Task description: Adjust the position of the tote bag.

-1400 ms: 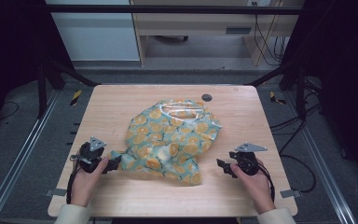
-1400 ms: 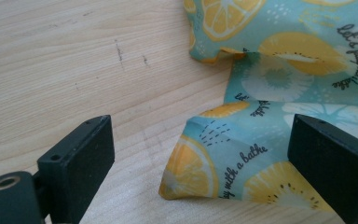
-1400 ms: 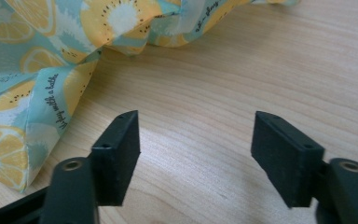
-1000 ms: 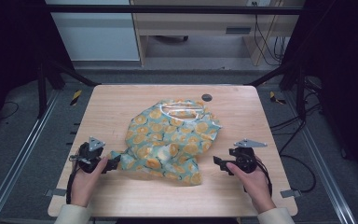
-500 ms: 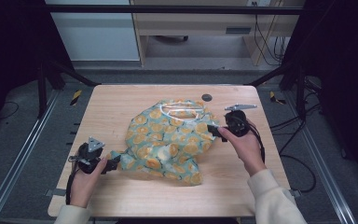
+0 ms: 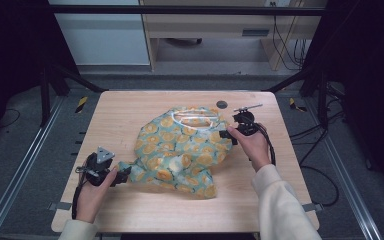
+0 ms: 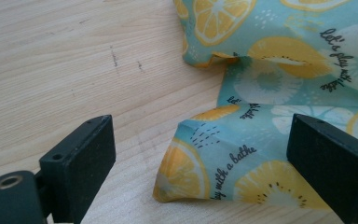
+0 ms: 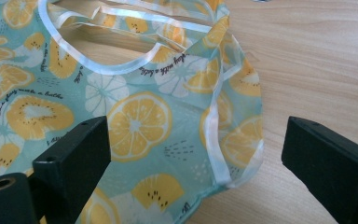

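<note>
A teal garment (image 6: 182, 150) printed with orange and lemon slices lies crumpled mid-table, its white-trimmed neck opening (image 6: 195, 120) toward the far side. My left gripper (image 6: 122, 175) rests at its near-left corner. In the left gripper view that gripper (image 7: 200, 126) is open, with the cloth corner (image 7: 191, 172) lying loose between the jaws. My right gripper (image 6: 226, 134) is at the garment's right edge beside the neck opening. Its jaws have just been opening. In the right gripper view it (image 8: 196, 123) stands open over the trimmed edge (image 8: 219, 140), pressing nothing.
The wooden table (image 6: 130, 115) has bare board all round the garment. A small dark disc (image 6: 221, 104) sits near the far edge, just behind my right gripper. Black frame rails run along both sides, and cables hang at the right (image 6: 310, 135).
My right hand has moved from the table's near-right area away from me and leftward to the garment's right edge by the neck opening. The left hand and the garment have stayed put.
</note>
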Demonstrator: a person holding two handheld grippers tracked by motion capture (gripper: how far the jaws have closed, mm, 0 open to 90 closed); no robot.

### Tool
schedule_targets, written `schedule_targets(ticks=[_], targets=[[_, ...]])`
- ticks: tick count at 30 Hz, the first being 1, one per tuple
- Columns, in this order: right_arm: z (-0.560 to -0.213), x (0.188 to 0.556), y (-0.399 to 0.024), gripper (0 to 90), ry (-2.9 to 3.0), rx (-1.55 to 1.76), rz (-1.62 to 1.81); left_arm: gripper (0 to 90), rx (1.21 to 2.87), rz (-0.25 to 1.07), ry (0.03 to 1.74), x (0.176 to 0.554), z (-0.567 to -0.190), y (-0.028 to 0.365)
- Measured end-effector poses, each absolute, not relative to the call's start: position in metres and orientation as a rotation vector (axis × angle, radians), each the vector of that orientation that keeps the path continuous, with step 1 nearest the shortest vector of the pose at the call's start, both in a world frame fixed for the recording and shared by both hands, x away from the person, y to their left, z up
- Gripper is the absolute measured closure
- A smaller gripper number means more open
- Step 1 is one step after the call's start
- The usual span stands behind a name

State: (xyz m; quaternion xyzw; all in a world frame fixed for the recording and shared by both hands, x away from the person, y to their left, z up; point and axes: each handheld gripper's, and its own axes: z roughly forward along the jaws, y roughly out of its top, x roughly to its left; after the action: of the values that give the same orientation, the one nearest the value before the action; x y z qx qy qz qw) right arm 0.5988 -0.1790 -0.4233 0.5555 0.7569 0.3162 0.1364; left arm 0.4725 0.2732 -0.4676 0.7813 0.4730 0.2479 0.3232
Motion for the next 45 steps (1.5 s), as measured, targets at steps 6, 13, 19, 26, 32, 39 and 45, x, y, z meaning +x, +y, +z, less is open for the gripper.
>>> schedule_targets(ticks=[6, 13, 19, 26, 32, 39, 45], targets=[[-0.436, 0.596, -0.180, 7.7, 2.224, 1.629, 0.874, 8.1, 2.049, 0.654, 1.245, 0.472, -0.467, 0.274], [-0.451, 0.605, -0.177, 10.0, 2.225, 1.678, 0.832, 8.0, 2.047, 0.655, 1.247, 0.472, -0.467, 0.275], [-0.455, 0.604, -0.169, 35.9, 2.250, 1.668, 0.855, 8.0, 2.048, 0.652, 1.246, 0.473, -0.468, 0.274], [-0.452, 0.599, -0.164, 79.4, 2.264, 1.556, 0.915, 8.5, 2.040, 0.647, 1.244, 0.472, -0.466, 0.274], [-0.436, 0.588, -0.154, 88.3, 2.234, 1.346, 0.987, 9.7, 2.022, 0.632, 1.221, 0.468, -0.460, 0.269], [-0.411, 0.567, -0.150, 89.5, 2.216, 1.202, 1.163, 12.3, 2.008, 0.632, 1.171, 0.466, -0.455, 0.264], [-0.406, 0.543, -0.141, 89.6, 2.271, 1.069, 1.210, 16.5, 2.023, 0.619, 1.191, 0.486, -0.444, 0.262]])
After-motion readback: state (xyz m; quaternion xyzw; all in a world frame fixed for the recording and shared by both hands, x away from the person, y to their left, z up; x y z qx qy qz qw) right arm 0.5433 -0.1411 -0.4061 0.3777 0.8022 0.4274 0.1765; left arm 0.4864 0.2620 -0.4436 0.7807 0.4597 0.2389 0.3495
